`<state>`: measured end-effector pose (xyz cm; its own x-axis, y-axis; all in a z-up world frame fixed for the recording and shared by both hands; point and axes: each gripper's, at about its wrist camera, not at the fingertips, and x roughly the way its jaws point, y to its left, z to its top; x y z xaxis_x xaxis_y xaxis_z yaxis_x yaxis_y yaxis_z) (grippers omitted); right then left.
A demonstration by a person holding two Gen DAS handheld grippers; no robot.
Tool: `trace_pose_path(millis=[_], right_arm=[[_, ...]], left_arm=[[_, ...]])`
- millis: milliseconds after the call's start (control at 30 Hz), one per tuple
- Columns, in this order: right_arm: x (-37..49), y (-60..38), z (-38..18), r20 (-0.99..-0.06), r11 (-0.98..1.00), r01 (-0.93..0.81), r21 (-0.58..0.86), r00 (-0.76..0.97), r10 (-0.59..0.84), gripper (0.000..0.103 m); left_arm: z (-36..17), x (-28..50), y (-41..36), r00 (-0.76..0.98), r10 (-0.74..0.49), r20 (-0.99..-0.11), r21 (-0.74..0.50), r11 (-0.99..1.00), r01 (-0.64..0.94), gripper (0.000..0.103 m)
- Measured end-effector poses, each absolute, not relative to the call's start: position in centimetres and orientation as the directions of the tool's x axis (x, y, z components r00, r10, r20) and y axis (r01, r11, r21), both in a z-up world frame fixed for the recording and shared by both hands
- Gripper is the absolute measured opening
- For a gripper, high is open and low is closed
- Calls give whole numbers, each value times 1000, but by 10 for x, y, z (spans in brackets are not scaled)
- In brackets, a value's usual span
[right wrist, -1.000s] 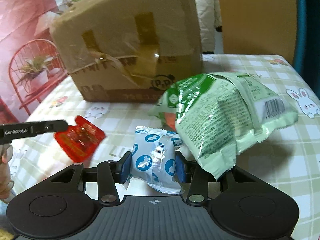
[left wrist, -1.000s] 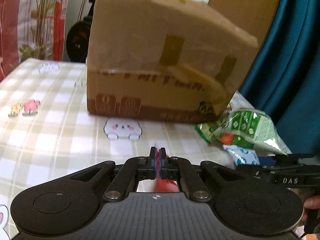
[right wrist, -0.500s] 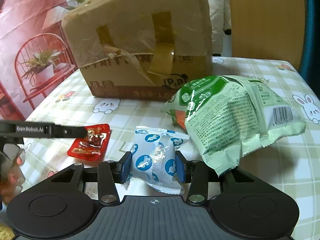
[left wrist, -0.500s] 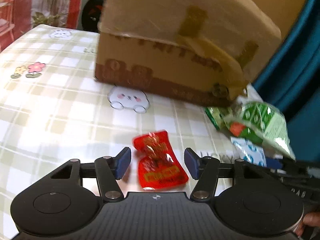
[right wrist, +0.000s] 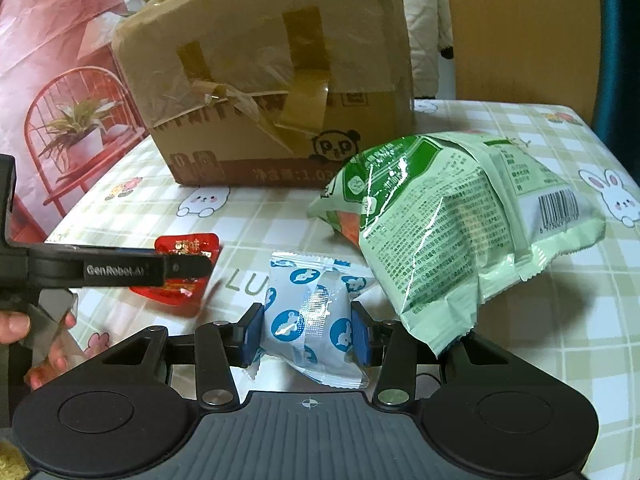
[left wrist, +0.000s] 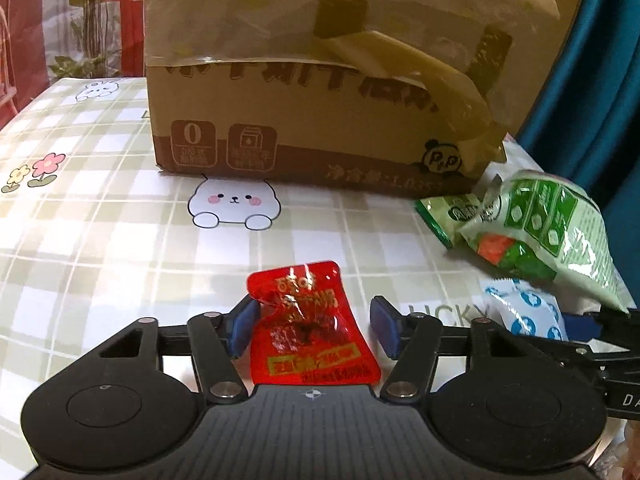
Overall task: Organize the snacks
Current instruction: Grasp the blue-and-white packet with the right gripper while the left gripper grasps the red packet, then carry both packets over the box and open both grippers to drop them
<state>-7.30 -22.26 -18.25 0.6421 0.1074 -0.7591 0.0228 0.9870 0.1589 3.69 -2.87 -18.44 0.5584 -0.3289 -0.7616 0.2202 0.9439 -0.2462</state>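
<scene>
So closest in, the left tool has its jaws standing apart with the red packet lying flat on the counter between them, and the pads aren't pressing on it. A second ago those jaws were pinched shut on that same packet up in the air, and they've just been opening, so my read is it's been set down on purpose to get its own spot. The right tool is clamped on the blue-and-white packet, both pads squeezed into the wrapper, and it looks the same as a second ago, basically parked. I'd guess it's holding on until the left hand is done. Using the red packet as the landmark: the blue-and-white one sits just to its right, and the big green bag is further right again and a bit further back, with its near corner draped over the right tool's outer finger. There's a smaller green packet tucked under the far-left end of that bag. Well behind the red packet is the taped-up cardboard box, closed, so I can't tell if snacks are meant to go in it or just get lined up in front. A person's fingers show at the left edge of the right-hand view, wrapped around the left tool's handle.
</scene>
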Motion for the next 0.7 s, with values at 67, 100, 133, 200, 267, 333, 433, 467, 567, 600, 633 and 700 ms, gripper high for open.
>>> trace_pose_path(millis=[67,100,133,200,267,333,433,467,567,600,633,700], right_arm=[[-73,-223,-184,-761,986,25,162,640,109,42],[-73,-223,-185,-762,986,25,165,638,111,42],[-73,-223,-186,-762,986,25,167,637,113,42],[-72,-221,-187,-763,985,22,172,635,119,42],[-72,-219,-187,-761,985,14,174,636,125,42],[-72,-217,-185,-758,984,3,177,639,134,42],[-72,-214,-182,-751,983,-15,181,643,148,42],[-72,-213,-181,-749,983,-18,181,645,150,42],[-71,-210,-175,-737,983,-32,183,658,158,42],[-71,-209,-172,-731,983,-39,182,663,162,42],[-71,-208,-169,-725,982,-45,182,669,165,42],[-70,-206,-164,-712,982,-57,181,681,170,41]], left_arm=[[-185,38,-29,568,-307,-763,-215,950,225,43],[-186,38,-31,572,-291,-767,-192,955,228,38],[-186,38,-31,575,-286,-767,-182,956,232,35],[-186,36,-29,570,-313,-760,-207,947,245,31],[-184,33,-28,576,-327,-749,-213,942,258,25],[-178,26,-28,590,-336,-734,-207,938,276,17],[-167,20,-27,621,-332,-710,-182,938,294,13],[-163,18,-26,631,-331,-702,-178,939,295,13],[-151,14,-22,660,-333,-673,-176,939,294,13],[-147,13,-21,671,-331,-663,-174,940,292,13],[-143,12,-19,682,-330,-653,-172,941,290,13],[-134,11,-15,704,-329,-629,-173,943,285,13]])
